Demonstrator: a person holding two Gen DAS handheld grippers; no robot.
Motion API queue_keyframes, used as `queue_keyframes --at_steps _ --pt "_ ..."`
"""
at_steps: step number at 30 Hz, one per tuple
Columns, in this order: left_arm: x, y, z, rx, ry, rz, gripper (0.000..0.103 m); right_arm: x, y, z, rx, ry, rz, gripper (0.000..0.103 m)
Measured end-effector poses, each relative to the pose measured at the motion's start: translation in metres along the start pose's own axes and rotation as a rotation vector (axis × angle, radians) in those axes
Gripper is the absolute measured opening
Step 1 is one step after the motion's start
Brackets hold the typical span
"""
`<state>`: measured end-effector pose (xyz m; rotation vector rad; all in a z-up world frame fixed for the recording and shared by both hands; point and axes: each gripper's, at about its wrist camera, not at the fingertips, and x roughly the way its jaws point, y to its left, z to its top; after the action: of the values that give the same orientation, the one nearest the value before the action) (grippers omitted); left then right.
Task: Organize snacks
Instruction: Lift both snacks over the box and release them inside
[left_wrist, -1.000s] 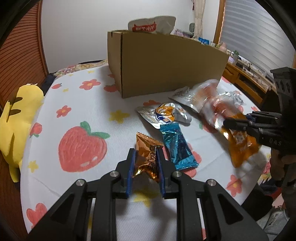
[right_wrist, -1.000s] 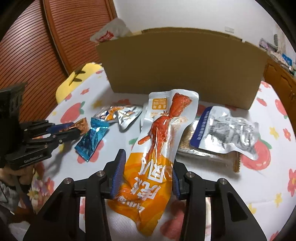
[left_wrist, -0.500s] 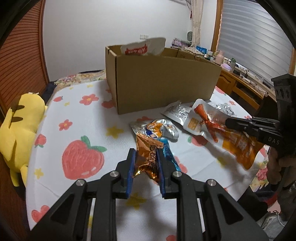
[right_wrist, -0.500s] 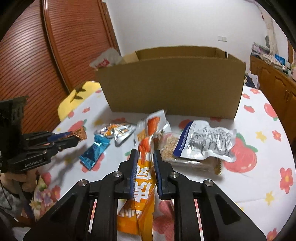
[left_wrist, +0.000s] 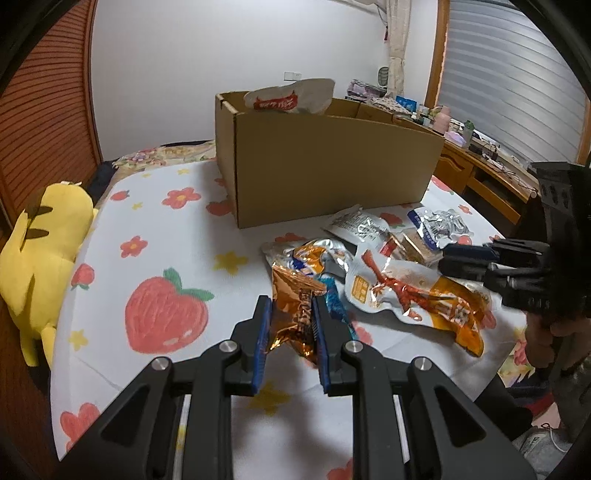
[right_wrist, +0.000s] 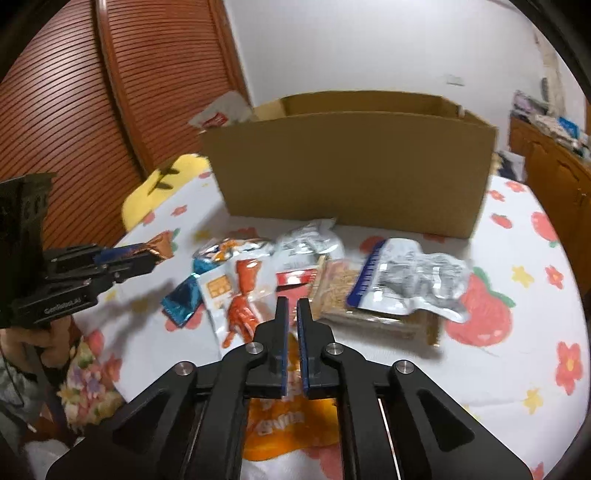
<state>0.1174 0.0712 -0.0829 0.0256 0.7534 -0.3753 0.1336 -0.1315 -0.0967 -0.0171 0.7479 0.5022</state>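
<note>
Nearest in the left wrist view, the left gripper (left_wrist: 291, 321) is clamped on a crinkled orange foil candy (left_wrist: 295, 314), held above the strawberry-print tablecloth (left_wrist: 155, 258). The right gripper (right_wrist: 292, 314) has its jaws drawn almost together with only a narrow slit between them and nothing in it, poised over the orange-and-white crayfish snack pouch (right_wrist: 240, 295), which lies flat. Left of that pouch sits a blue candy wrapper (right_wrist: 183, 301); right of it a silver-and-blue pouch (right_wrist: 406, 284) rests on a cracker pack (right_wrist: 340, 291). Farther back stands the cardboard box (left_wrist: 332, 166), a white snack bag (left_wrist: 291, 98) poking out. At far left, a yellow plush (left_wrist: 40, 251).
</note>
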Motion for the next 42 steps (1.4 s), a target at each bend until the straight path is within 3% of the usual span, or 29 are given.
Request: queue_keyframes --at_steps 1,3,9,18,19,22,27,30,36,37,42 --pt "0.000 0.001 -0.001 -0.003 0.002 0.000 0.019 0.005 0.002 0.001 -0.022 0.018 0.005 0.045" --pt "-0.001 0.004 -0.004 -0.013 0.006 0.003 0.019 0.013 0.008 0.002 -0.061 0.051 0.019 0.053" --pt "-0.005 0.007 -0.007 -0.017 -0.002 0.004 0.019 0.032 0.019 0.000 -0.132 0.155 0.029 0.051" --pt "-0.008 0.012 -0.008 -0.028 -0.013 0.007 0.019 0.043 0.024 -0.004 -0.169 0.214 0.058 0.054" --pt "-0.009 0.013 -0.008 -0.030 -0.015 0.008 0.019 0.044 0.029 -0.005 -0.194 0.221 0.055 0.059" --pt "-0.009 0.015 -0.008 -0.042 -0.019 0.009 0.019 0.046 0.039 -0.008 -0.257 0.222 0.016 0.060" --pt "-0.008 0.015 -0.006 -0.049 -0.023 0.008 0.019 0.045 0.036 -0.009 -0.249 0.203 0.009 0.049" --pt "-0.008 0.011 -0.004 -0.040 -0.024 0.012 0.019 0.038 0.035 -0.012 -0.245 0.178 -0.016 0.035" --pt "-0.010 0.003 0.001 -0.026 -0.032 0.006 0.019 0.026 0.026 -0.015 -0.181 0.126 0.002 0.032" --pt "-0.010 0.001 0.003 -0.022 -0.037 0.004 0.019 0.022 0.024 -0.014 -0.169 0.108 0.005 0.015" --pt "-0.008 -0.007 0.012 -0.015 -0.053 -0.011 0.019 0.011 0.022 -0.011 -0.173 0.091 -0.001 0.015"
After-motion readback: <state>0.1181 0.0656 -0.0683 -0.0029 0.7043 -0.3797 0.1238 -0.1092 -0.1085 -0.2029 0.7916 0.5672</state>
